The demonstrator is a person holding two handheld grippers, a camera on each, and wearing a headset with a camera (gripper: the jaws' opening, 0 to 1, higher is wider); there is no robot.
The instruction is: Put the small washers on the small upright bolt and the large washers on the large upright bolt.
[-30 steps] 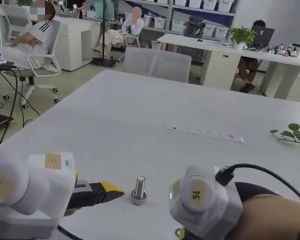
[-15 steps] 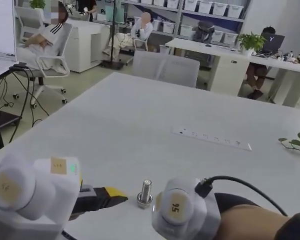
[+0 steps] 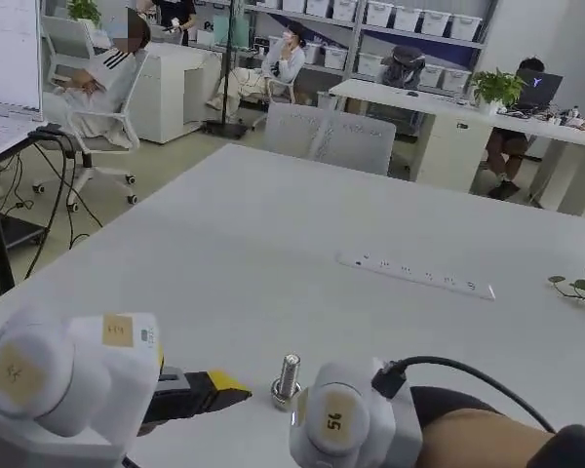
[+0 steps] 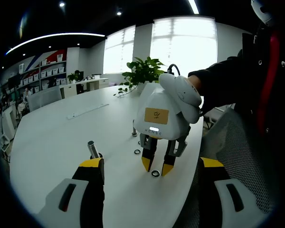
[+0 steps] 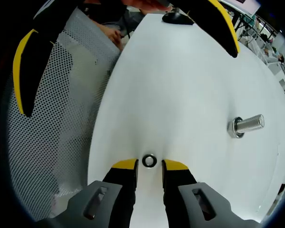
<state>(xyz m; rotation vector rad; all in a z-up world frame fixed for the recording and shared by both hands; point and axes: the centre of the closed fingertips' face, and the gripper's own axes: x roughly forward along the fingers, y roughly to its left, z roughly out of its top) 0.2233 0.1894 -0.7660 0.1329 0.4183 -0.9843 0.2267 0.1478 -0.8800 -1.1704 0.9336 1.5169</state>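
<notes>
**Left gripper view.** The left tool has its jaws spread wide and holds nothing. An upright bolt stands on the bench just ahead of one jaw. Beyond it, the right tool points down at the bench with its tips narrowly parted. A washer lies flat at their ends. A second washer lies near, between that tool and the bolt.

**Right gripper view.** The right tool's jaws stand a little apart and clamp nothing. The washer lies on the bench between the tips and just ahead of them. The bolt stands well apart to one side, and its threaded shank shows bare. This fisheye view does not show whether the washer is a small or a large one.

**Head view.** The bolt stands between the two tool housings. Compared with one second ago, the right tool sits nearer the bolt and lower over the bench. The headset has also shifted, so the move is judged against the bolt, not the frame. The left tool's yellow tip keeps about the same spacing from the bolt.

**Meaning for the task.** The right tool has lined up on the washer, and the pick appears to be the step in hand. Placement on the bolt is not yet begun. The next move calls for closing on the thin ring without pushing it flat along the bench.
</notes>
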